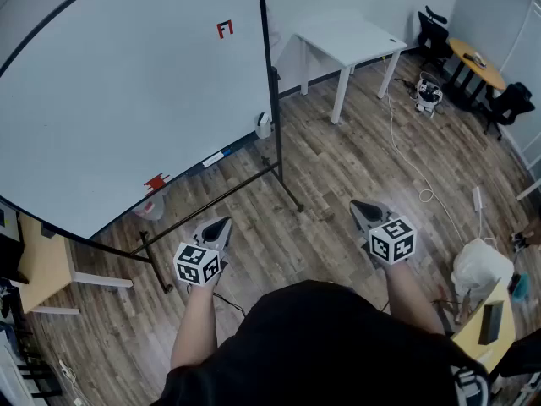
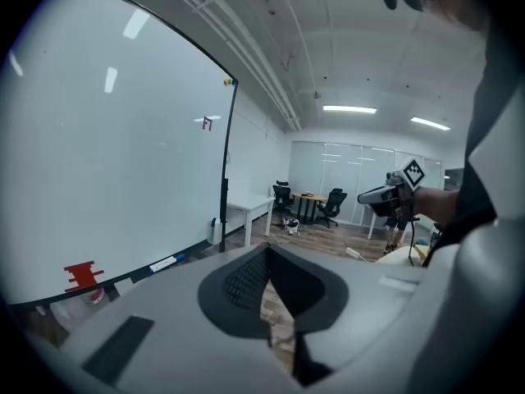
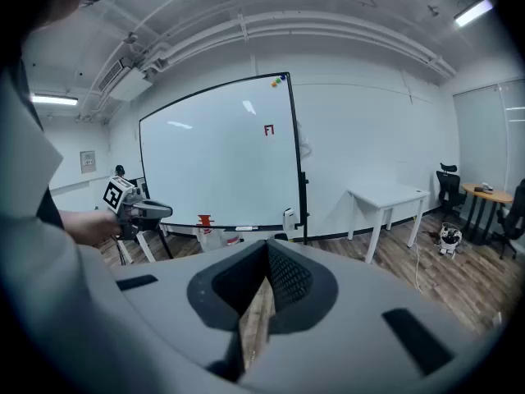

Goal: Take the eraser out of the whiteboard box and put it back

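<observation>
In the head view, the left gripper [image 1: 221,223] and right gripper [image 1: 362,206] are held low, well apart from the whiteboard [image 1: 127,83]. A white box [image 1: 265,125] is seen at its lower corner (the eraser cannot be made out). In the left gripper view, the jaws are pressed together, empty. In the right gripper view, the jaws are likewise closed on nothing.

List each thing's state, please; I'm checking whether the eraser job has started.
Left gripper: fingers shut, empty.
Right gripper: fingers shut, empty.
Whiteboard: upright, nearly blank.
Marker: lying on the board's tray.
Red piece: at the board's lower edge, untouched.
</observation>
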A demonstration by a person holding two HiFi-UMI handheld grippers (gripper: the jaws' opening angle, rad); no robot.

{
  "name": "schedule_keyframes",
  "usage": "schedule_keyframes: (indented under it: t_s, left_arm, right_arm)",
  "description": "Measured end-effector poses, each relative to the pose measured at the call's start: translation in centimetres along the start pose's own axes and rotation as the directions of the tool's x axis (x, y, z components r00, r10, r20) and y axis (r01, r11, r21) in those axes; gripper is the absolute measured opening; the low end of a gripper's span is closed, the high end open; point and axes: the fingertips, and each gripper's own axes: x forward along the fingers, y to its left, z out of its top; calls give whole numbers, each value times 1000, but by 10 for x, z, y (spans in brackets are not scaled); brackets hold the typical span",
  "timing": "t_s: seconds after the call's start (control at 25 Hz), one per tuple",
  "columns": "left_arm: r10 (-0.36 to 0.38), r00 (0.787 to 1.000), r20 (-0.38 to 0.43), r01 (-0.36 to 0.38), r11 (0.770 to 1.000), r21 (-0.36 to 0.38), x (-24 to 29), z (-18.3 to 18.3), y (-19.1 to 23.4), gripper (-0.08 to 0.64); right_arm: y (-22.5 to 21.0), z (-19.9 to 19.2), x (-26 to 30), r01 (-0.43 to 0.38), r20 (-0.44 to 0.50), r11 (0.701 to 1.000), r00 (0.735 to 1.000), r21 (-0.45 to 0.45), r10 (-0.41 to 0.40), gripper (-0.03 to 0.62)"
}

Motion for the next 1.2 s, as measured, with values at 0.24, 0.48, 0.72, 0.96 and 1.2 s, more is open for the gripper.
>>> schedule_keyframes:
  t_s: [0.24,0.48,0.72,0.96,1.2]
  left_arm:
    - [-14,1000,-5,14,1000,5,-11,2,8,12]
    - [-18,1000,-7,18,999,29,-13,13,5,12]
    - [-36,999,-40,38,999,31,-2,11,3,12]
    - [-34,999,-24,35,999,38,24,25,0,12]
    - [-22,999,-43,23,1000,21,53,31,-3,12]
  right_arm:
    - [9,-5,-2,25,-16,1000,1000,5,-25,-5]
    - [9,1,-5,24,11,999,1000,21,-24,-5]
    - [1,-1,2,3,25,999,1000,33,-4,-5]
    - [-33,0,12,-3,33,999,999,43,2,-5]
    - [-64,10,32,-29,25,999,999,29,29,-5]
